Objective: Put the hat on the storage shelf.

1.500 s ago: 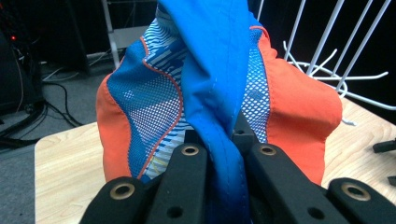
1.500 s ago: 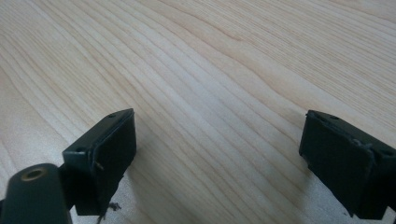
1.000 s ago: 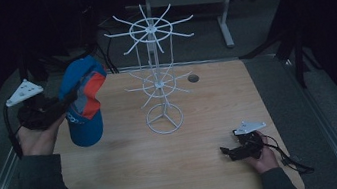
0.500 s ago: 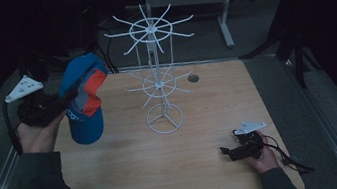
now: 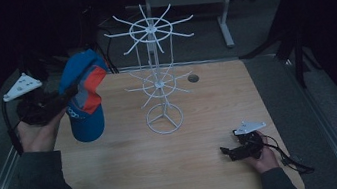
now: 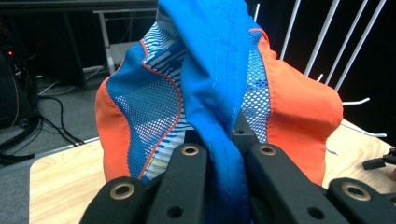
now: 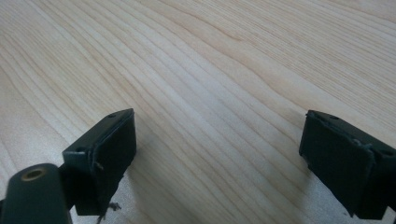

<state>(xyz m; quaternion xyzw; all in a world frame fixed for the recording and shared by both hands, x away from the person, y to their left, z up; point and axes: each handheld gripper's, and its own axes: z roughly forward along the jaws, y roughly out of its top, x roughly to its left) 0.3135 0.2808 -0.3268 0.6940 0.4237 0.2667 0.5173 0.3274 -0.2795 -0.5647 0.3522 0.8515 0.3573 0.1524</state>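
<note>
A blue and orange cap (image 5: 84,99) hangs over the table's left side, with my left gripper (image 5: 63,97) shut on its blue fabric. In the left gripper view a fold of the cap (image 6: 215,93) is pinched between the two black jaws of the left gripper (image 6: 229,151). A white wire stand (image 5: 156,76) with radiating arms rises at mid-table, just right of the cap; its rods (image 6: 322,42) show behind the cap. My right gripper (image 5: 230,152) rests low on the table at the front right. It (image 7: 217,149) stands open, with bare wood between the jaws.
The wooden table (image 5: 134,180) has a small round hole (image 5: 193,77) behind the stand. Grey floor and metal frame legs (image 5: 225,15) lie beyond the far edge. A cable (image 5: 293,162) trails from the right gripper toward the table's right edge.
The left hand has lifted the cap very slightly. The right hand has stayed where it was.
</note>
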